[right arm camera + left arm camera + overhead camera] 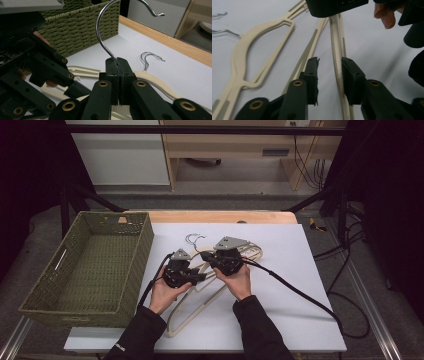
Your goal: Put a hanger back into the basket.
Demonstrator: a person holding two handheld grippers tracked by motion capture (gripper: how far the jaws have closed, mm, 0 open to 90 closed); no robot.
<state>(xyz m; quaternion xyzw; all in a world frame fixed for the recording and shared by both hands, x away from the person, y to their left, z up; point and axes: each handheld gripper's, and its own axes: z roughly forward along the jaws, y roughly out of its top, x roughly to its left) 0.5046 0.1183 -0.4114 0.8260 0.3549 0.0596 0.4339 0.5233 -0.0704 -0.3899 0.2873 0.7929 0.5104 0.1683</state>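
A lab-style recording room: black frame bars (200,129) and dark curtains ring the white-covered worktop (300,270), with loose cables (350,250) on the grey floor at right.

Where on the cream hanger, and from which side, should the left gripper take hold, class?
On the thin straight arm running between the left gripper jaws, probably from above with one jaw on each side. The bar is narrow and lies flat on the white sheet, so the open jaws straddle it; the right gripper already pinches the metal hook.
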